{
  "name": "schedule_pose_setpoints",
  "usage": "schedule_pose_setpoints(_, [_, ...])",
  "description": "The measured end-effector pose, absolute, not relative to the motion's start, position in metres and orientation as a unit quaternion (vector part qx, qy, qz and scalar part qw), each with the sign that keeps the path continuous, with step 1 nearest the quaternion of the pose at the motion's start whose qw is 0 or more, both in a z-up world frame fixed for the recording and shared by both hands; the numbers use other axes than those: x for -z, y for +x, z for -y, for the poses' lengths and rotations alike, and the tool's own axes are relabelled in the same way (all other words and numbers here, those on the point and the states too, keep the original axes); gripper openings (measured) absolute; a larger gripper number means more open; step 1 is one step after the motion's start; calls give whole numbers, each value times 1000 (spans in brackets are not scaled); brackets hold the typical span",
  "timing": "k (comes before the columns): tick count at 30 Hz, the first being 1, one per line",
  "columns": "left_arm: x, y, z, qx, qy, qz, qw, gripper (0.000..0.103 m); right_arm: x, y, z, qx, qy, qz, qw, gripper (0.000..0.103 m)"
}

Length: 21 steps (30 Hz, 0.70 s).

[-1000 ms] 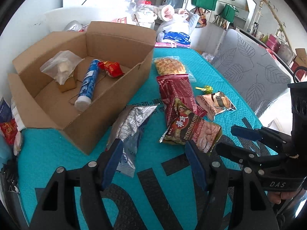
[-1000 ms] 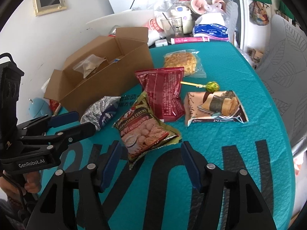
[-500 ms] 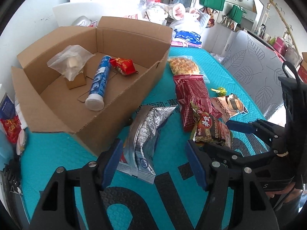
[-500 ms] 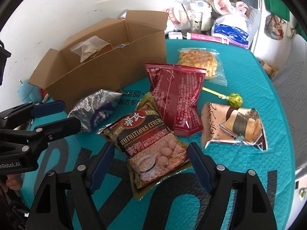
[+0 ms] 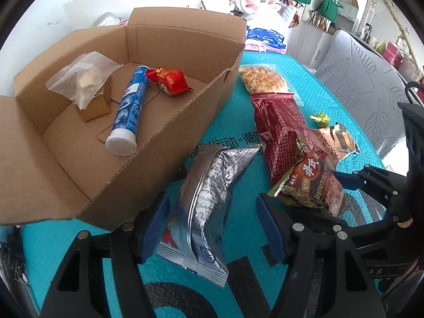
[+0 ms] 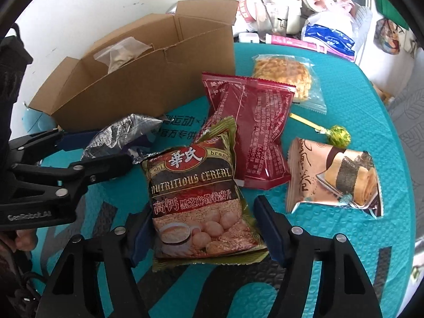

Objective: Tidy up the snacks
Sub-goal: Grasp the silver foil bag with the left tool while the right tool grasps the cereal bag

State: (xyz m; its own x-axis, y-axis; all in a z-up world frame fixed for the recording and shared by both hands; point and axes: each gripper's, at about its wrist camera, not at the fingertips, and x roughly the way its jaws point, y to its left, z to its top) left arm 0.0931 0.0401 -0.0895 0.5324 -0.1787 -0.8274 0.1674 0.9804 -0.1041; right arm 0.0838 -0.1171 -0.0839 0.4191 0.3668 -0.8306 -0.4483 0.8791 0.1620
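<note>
Your left gripper (image 5: 212, 228) has closed in, wide open, straddling the silver foil packet (image 5: 209, 201) beside the cardboard box (image 5: 169, 137) at ten o'clock. Your right gripper (image 6: 202, 234), also wide, now brackets the cereal bag (image 6: 196, 198); the red pouch (image 6: 254, 132) lies at one o'clock. Both snacks look ready to pinch.

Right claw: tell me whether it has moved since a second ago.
Yes. The right claw has closed in on the cereal packet, which now lies between its open fingers; the cardboard box looms nearer too.
</note>
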Motion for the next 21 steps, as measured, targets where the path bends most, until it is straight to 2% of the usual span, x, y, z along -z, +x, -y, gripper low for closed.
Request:
schedule_pose_setpoints(1, [90,93,-40,102,-6,-469,877,66,84,82,118,-240,-42,-483,841,69])
schedule_pose_setpoints(3, [89,91,-40,105,-8,-459,882,57,83,78,121,-238,-40,-482,842,64])
schedule_pose_setpoints(5, [89,91,-38,107,0,-463,880,37,82,74,123,-233,-42,-480,845,62])
schedule_pose_setpoints(21, [86,38,-10,165,13,-496,853,35,81,31,166,-193,-6,-489,850,60])
